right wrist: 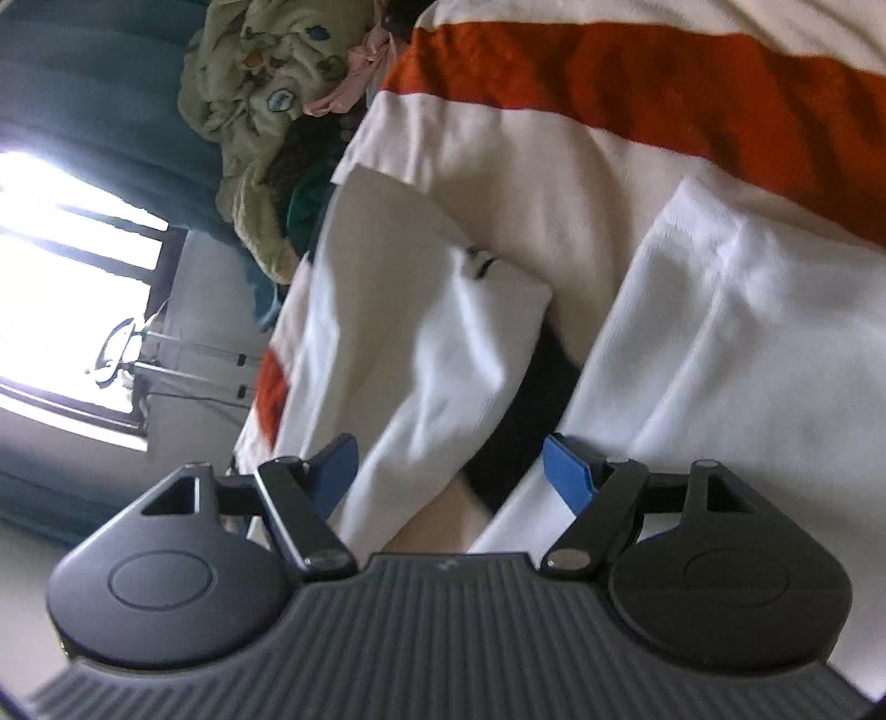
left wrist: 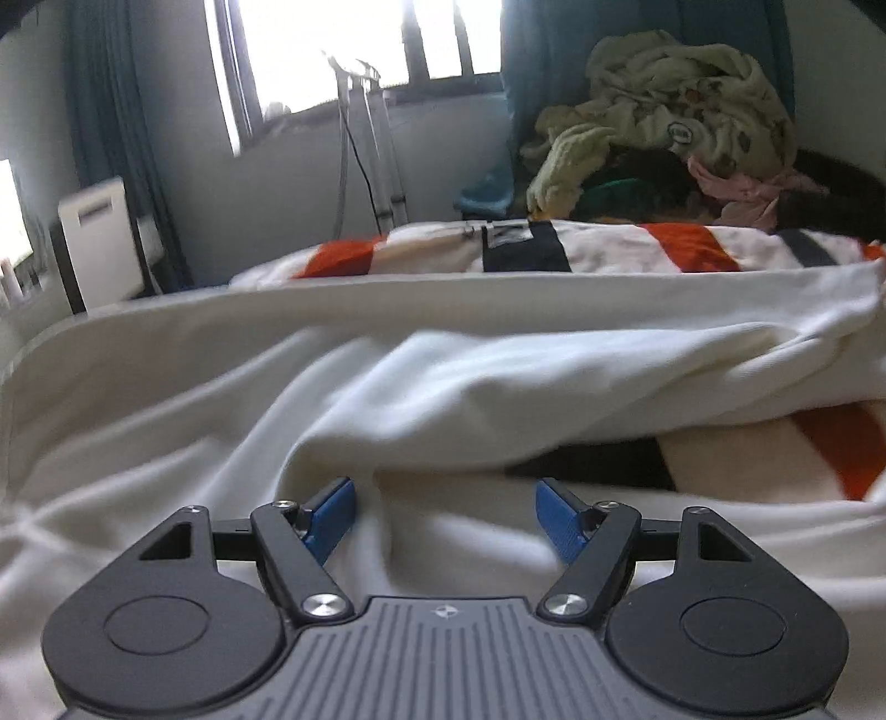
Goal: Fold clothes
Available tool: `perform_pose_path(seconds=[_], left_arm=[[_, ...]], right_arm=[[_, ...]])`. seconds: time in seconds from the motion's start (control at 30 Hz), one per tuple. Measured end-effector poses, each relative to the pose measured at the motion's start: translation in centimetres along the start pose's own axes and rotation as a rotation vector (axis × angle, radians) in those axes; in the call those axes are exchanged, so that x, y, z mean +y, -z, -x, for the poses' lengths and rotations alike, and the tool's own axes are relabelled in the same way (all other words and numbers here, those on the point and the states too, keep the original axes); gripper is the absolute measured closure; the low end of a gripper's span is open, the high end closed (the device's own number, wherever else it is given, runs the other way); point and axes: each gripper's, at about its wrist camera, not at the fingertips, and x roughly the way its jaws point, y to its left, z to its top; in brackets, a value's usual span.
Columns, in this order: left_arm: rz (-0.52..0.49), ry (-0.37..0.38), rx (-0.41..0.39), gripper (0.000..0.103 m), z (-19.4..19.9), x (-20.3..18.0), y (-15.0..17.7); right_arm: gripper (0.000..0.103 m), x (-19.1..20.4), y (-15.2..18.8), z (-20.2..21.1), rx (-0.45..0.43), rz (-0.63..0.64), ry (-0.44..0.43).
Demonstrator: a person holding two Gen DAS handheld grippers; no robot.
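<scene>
- Left wrist view: a heap of laundry (left wrist: 681, 111), pale green with pink and dark pieces, sits far back at the right, in front of a teal curtain (left wrist: 531, 55).
- A bright window (left wrist: 343, 44) fills the back wall, with thin metal poles (left wrist: 382, 149) leaning under it and a white appliance (left wrist: 99, 238) at the far left.
- A blanket (left wrist: 609, 249) striped orange, white and black lies across the middle.
- The white garment (left wrist: 443, 376) lies rumpled over the blanket, right ahead, with a thick fold crossing the view.
- The left gripper (left wrist: 444, 515) sits low over the garment, level, its 2 blue pads (left wrist: 332, 512) spread wide with only cloth below.
- Right wrist view: the scene is turned sideways; window (right wrist: 66, 288) at left, laundry (right wrist: 260, 94) at top.
- The white garment (right wrist: 421, 332) runs in 2 folded strips over the blanket (right wrist: 637, 72).
- The right gripper (right wrist: 448, 471) is rolled onto its side, jaws wide, holding nothing.
</scene>
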Motion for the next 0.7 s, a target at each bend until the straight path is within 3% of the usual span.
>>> perform_pose_path(seconds=[0.1, 0.13, 0.17, 0.2, 0.23, 0.27, 0.4, 0.5, 0.7], left_arm=[[-0.011, -0.048, -0.029, 0.032, -1.7, -0.7, -0.2], [-0.006, -0.058, -0.038, 0.036, -2.3, -0.8, -0.3], [0.002, -0.064, -0.044, 0.048, -2.7, -0.8, -0.5], [0.016, -0.064, -0.046, 0.066, -2.9, -0.5, -0.7], [0.033, -0.061, -0.045, 0.077, -3.0, -0.2, -1.0], [0.060, -0.057, -0.047, 0.102, -3.1, 0.2, -1.2], [0.192, -0.022, -0.102, 0.103, -1.3, 2.8, -2.5], [0.270, 0.023, -0.136, 0.103, 1.2, 4.6, -3.2], [0.316, 0.048, -0.175, 0.103, 5.2, 6.6, -3.6]], right_arm=[[0.034, -0.2, -0.6, -1.7, -0.032, 0.019, 0.004], [0.050, -0.1, -0.8, -2.0, -0.051, 0.034, 0.010], [0.062, 0.0, -0.9, -2.2, -0.070, 0.050, 0.017], [0.088, 0.1, -1.1, -2.4, -0.092, 0.069, 0.038], [0.094, 0.1, -1.2, -2.4, -0.116, 0.079, 0.057], [0.095, -0.1, -1.4, -2.3, -0.140, 0.070, 0.057], [0.096, -0.5, -2.0, -1.4, -0.206, 0.036, 0.059], [0.096, -0.7, -2.5, -1.0, -0.192, 0.030, 0.080], [0.077, -1.9, -2.8, 0.0, -0.161, -0.029, 0.096]])
